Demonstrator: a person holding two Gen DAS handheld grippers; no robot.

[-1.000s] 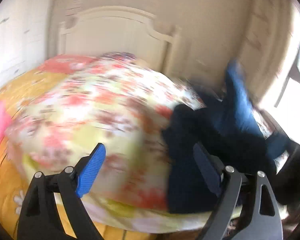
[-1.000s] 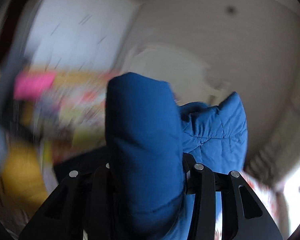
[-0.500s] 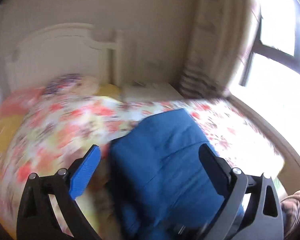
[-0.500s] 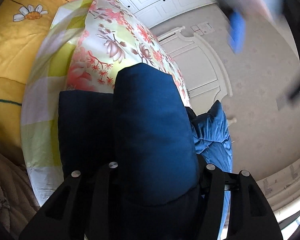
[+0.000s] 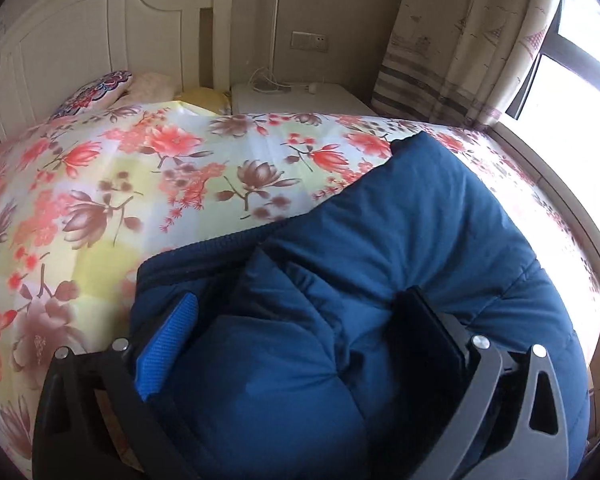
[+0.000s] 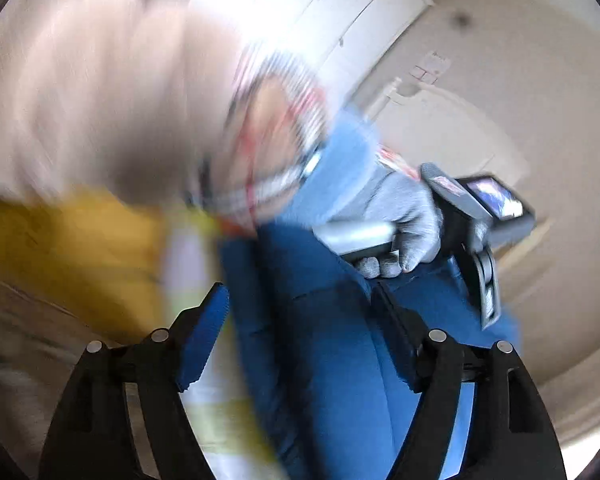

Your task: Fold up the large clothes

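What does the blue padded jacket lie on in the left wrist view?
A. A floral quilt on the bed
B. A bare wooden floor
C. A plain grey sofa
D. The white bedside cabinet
A: the blue jacket rests on the quilt, printed with red and brown flowers, in front of the white headboard.

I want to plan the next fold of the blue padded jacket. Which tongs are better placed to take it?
Probably the left tongs: they are opening around a thick roll of the blue jacket on the floral quilt. The right tongs are also opening over it, but that view is blurred.
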